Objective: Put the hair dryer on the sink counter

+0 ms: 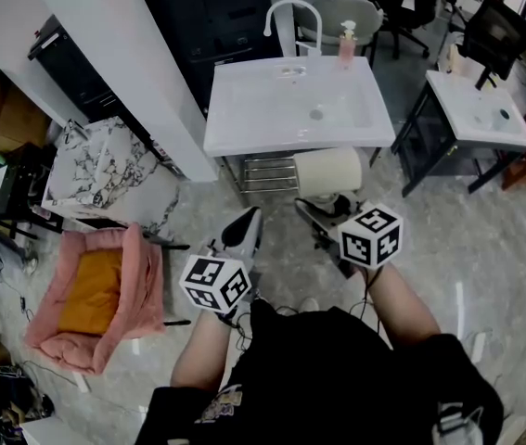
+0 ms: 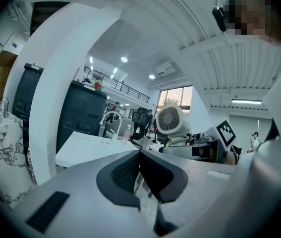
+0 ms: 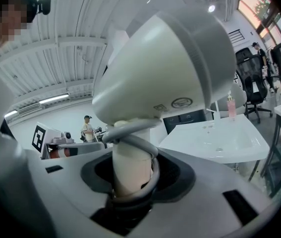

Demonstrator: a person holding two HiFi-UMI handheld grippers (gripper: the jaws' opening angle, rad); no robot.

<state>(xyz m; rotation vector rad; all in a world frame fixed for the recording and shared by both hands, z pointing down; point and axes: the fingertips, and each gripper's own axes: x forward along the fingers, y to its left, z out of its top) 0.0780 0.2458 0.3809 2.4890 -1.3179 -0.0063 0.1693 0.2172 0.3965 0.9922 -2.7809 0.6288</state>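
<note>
A cream hair dryer hangs in the air just in front of the white sink counter, below its front edge. My right gripper is shut on the dryer's handle. In the right gripper view the handle stands between the pads with its cord wound round it, the dryer's big head fills the view above, and the counter lies ahead to the right. My left gripper floats beside it at the left, shut and empty; its view shows the dryer to the right of the counter.
A curved tap and a pink soap bottle stand at the counter's back edge. A second white sink table is at the right. A white pillar, a marble-patterned unit and a pink chair are at the left.
</note>
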